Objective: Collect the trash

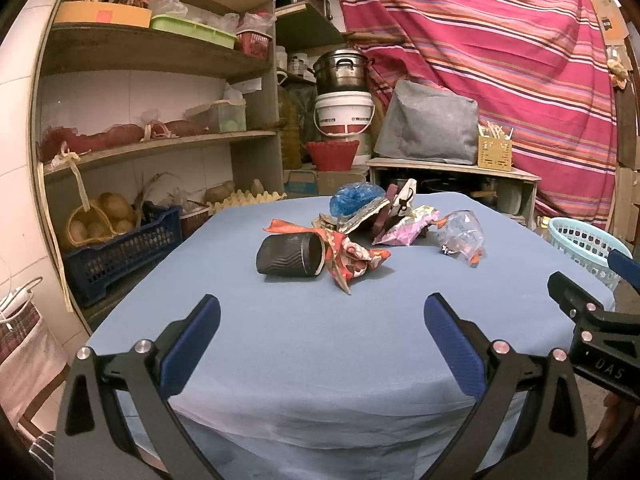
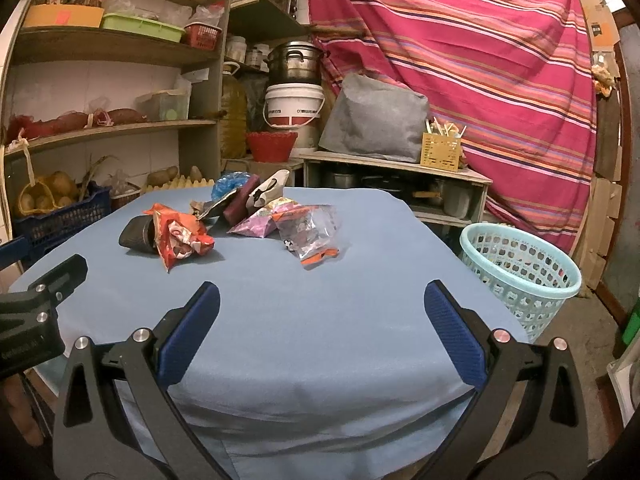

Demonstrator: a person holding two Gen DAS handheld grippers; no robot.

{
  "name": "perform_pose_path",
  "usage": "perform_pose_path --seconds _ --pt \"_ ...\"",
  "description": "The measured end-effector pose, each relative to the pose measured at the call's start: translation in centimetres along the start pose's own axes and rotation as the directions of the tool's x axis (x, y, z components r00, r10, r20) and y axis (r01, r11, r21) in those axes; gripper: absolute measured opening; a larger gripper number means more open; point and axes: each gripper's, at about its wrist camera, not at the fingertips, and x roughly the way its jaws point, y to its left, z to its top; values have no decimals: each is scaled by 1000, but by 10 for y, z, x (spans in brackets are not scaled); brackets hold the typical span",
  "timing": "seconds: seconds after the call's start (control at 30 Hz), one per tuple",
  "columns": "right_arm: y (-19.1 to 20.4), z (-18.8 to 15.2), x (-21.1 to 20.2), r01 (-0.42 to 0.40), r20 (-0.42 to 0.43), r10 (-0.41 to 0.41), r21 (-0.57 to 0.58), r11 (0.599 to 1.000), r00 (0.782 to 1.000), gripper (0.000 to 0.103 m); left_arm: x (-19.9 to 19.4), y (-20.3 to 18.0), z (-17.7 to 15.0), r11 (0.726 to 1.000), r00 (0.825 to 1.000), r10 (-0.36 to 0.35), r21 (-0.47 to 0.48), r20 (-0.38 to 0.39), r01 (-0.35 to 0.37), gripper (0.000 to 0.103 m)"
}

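A pile of trash lies on the blue-clothed table [image 1: 320, 340] toward its far side: a black ribbed cup [image 1: 290, 255] on its side, a red crumpled wrapper [image 1: 352, 258], a blue plastic piece [image 1: 352, 198], a pink packet [image 1: 404, 226] and a clear plastic bag [image 1: 462, 236]. The right wrist view shows the cup [image 2: 136, 234], the red wrapper [image 2: 180, 240], the pink packet [image 2: 260, 224] and the clear bag [image 2: 312, 234]. My left gripper [image 1: 322, 320] is open over the table's near edge, well short of the pile. My right gripper [image 2: 322, 316] is open too, beside it, holding nothing.
A light blue perforated basket [image 2: 524, 272] stands on the floor right of the table. Cluttered shelves [image 1: 152, 60] with crates and potatoes fill the left. A low cabinet [image 2: 396, 176], buckets and a striped red cloth [image 2: 460, 60] stand behind the table.
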Motion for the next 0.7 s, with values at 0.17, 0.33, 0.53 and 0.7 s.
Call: perform_pose_path --seconds 0.17,0.33,0.53,0.7 --pt "-1 0 -1 3 3 -3 0 1000 1000 99 -1 5 1 1000 1000 0 3 1 0 99" --pt "-2 0 0 3 4 -3 2 1000 1000 99 -1 1 1 1000 1000 2 6 3 -2 99" --pt "-2 0 -1 5 4 -5 1 1000 1000 99 -1 7 2 1000 1000 -1 -1 3 1 99" --pt "-2 1 -1 3 1 -3 0 1000 1000 99 0 7 2 1000 1000 -1 1 3 1 99"
